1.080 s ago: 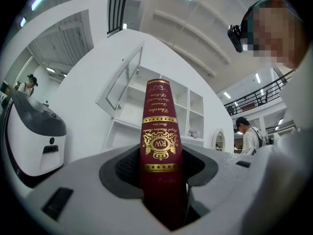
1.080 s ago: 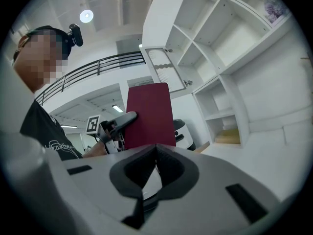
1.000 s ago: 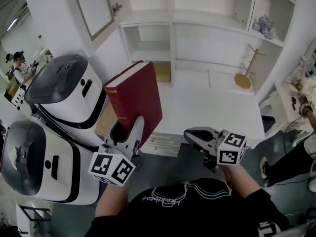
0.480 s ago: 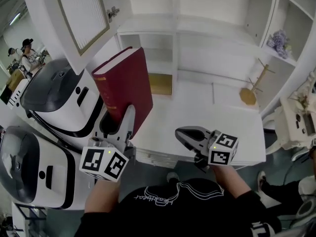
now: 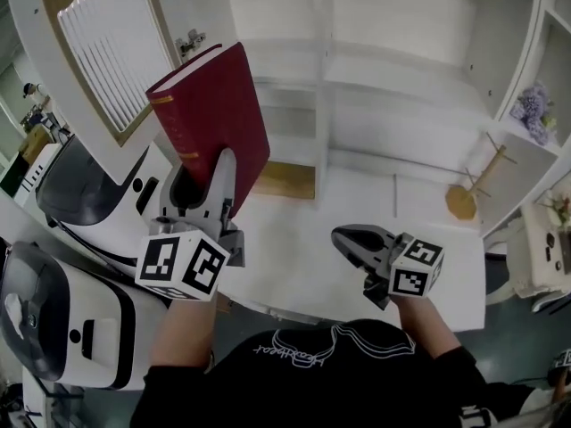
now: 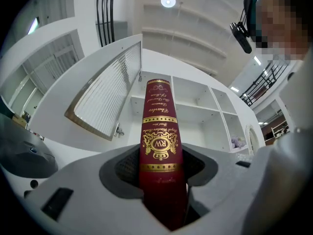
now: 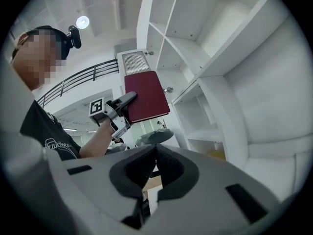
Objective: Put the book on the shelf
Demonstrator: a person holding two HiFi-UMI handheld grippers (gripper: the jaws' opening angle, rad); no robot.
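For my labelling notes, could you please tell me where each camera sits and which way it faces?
Head view: on the person's head, steeply down at the shelf unit; forearms, left gripper and right gripper show.
Left gripper view: on the left gripper, up along its fingers, which clamp the red book.
Right gripper view: on the right gripper, toward the person's left arm; fingers together, empty.
Shared: all show the red book.

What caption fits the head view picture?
Left tongs hold a red book up before the white shelves; right tongs shut.
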